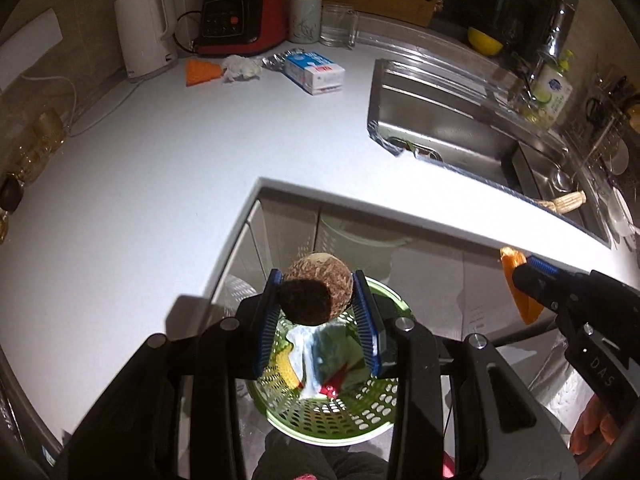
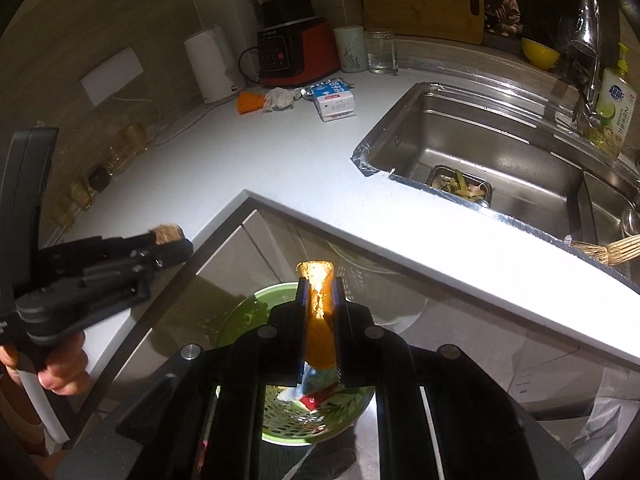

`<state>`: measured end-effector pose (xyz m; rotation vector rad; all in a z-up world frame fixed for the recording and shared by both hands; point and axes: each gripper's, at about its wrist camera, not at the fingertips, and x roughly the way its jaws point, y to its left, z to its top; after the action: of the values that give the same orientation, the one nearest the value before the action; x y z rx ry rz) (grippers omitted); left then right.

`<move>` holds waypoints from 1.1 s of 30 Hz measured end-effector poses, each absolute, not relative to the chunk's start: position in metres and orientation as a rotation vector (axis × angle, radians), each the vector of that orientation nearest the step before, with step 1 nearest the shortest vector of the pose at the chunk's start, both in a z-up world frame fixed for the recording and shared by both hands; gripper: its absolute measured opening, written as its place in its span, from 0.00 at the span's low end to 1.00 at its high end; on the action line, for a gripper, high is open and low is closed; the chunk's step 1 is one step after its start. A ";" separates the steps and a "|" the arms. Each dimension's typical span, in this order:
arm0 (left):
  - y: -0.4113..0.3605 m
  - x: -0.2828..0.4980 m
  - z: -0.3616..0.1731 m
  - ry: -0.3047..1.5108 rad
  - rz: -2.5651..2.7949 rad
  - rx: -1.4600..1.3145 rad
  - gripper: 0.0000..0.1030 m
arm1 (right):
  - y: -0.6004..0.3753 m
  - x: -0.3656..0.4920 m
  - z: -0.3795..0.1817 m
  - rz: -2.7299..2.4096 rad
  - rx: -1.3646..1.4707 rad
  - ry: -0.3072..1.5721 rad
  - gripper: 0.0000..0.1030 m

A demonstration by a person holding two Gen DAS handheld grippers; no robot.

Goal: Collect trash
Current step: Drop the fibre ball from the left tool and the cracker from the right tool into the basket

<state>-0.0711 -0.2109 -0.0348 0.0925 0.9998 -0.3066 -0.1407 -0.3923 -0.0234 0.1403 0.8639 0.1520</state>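
Observation:
My left gripper (image 1: 318, 280) is shut on a brown fuzzy round husk (image 1: 316, 296), which hangs over a green perforated basket (image 1: 332, 428) below the counter edge. The basket holds wrappers and scraps. At the right of the left wrist view, my right gripper (image 1: 522, 270) pinches an orange peel (image 1: 524, 304). In the right wrist view the right gripper (image 2: 320, 284) is shut on that orange peel (image 2: 318, 320), over the same green basket (image 2: 240, 316). The left gripper (image 2: 176, 242) with the husk (image 2: 168, 232) shows at the left, held by a hand.
On the white counter (image 1: 180, 152) lie an orange scrap (image 1: 200, 72), a crumpled tissue (image 1: 240, 66) and a milk carton (image 1: 316, 74). A kettle (image 1: 144, 36), blender (image 1: 240, 20), mug and glass stand behind. The steel sink (image 2: 480, 140) holds food scraps (image 2: 460, 184).

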 end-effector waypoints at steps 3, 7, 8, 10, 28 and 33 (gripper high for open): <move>-0.215 -0.085 -0.043 1.010 -0.304 0.100 0.34 | -0.394 -0.151 -0.023 0.157 0.148 0.859 0.13; -0.219 -0.096 -0.056 1.047 -0.308 0.101 0.34 | -0.394 -0.160 -0.024 0.163 0.148 0.865 0.14; -0.220 -0.098 -0.061 1.060 -0.308 0.103 0.34 | -0.394 -0.161 -0.025 0.166 0.150 0.867 0.14; -0.221 -0.102 -0.069 1.078 -0.308 0.103 0.34 | -0.394 -0.164 -0.026 0.173 0.158 0.871 0.14; -0.224 -0.106 -0.082 1.125 -0.309 0.124 0.75 | -0.387 -0.165 -0.028 0.196 0.156 0.881 0.14; -0.212 -0.101 -0.060 1.069 -0.268 0.123 0.84 | -0.384 -0.160 -0.027 0.208 0.158 0.879 0.15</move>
<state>-0.1009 -0.2116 -0.0596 0.1233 1.0690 -0.2683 -0.1605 -0.3843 -0.0269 0.1580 0.8791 0.2082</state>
